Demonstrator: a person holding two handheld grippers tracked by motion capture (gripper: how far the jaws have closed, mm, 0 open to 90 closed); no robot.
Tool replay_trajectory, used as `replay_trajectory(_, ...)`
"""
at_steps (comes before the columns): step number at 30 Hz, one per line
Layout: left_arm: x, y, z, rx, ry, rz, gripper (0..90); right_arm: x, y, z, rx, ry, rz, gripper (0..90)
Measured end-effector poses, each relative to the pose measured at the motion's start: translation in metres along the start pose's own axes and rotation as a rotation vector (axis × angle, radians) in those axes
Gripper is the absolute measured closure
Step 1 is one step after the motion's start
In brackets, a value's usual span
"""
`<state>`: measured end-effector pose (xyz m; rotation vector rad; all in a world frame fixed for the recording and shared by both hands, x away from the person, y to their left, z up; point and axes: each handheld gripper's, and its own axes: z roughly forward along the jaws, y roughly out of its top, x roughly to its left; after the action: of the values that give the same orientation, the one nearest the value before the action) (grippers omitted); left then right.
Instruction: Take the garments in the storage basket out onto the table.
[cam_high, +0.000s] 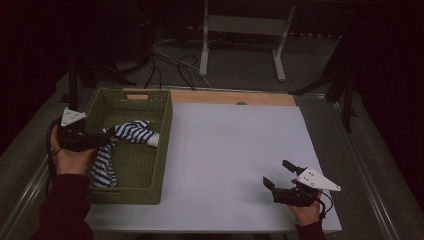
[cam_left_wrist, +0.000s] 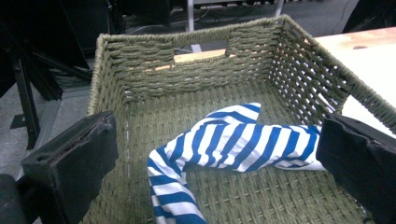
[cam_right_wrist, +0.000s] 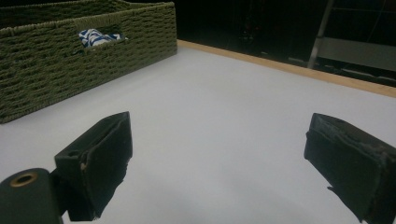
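One striped cloth (cam_left_wrist: 229, 140) is seen lying inside the green basket (cam_high: 165, 145), framed by the wide-spread left gripper (cam_left_wrist: 219, 154), so a downward reach and pinch appears needed, while the right gripper (cam_right_wrist: 224, 163) is held agape over the white mat (cam_high: 235, 150).

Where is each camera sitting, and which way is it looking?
High view: sits above the person's side, looks forward and down on the table; both forearms, the left gripper and right gripper show.
Left gripper view: rides on the left gripper, looks into the green basket at the striped cloth; its open jaws show.
Right gripper view: rides on the right gripper, looks low across the white table toward the basket's side; its open jaws show.
Shared: all three show the basket and the striped cloth.
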<state>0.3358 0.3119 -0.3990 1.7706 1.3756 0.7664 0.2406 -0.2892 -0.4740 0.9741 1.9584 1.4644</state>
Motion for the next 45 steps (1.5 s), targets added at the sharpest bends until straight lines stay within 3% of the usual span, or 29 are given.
replay_trajectory(15,0.003,0.004,0.003,0.029,0.026,0.006,0.0,0.0,0.0,0.0,0.001,0.0,0.0,7.6)
replay_trajectory(27,0.005,0.018,-0.001,0.03,0.042,0.02,0.0,0.0,0.0,0.0,0.001,0.0,0.001,7.6)
replay_trajectory(35,0.004,0.024,0.008,0.07,0.05,0.039,0.0,0.0,0.0,0.001,0.002,0.002,-0.001,7.6)
replay_trajectory(45,0.002,0.019,0.03,0.137,0.039,0.053,0.0,0.0,-0.001,0.001,0.003,0.003,0.0,7.6)
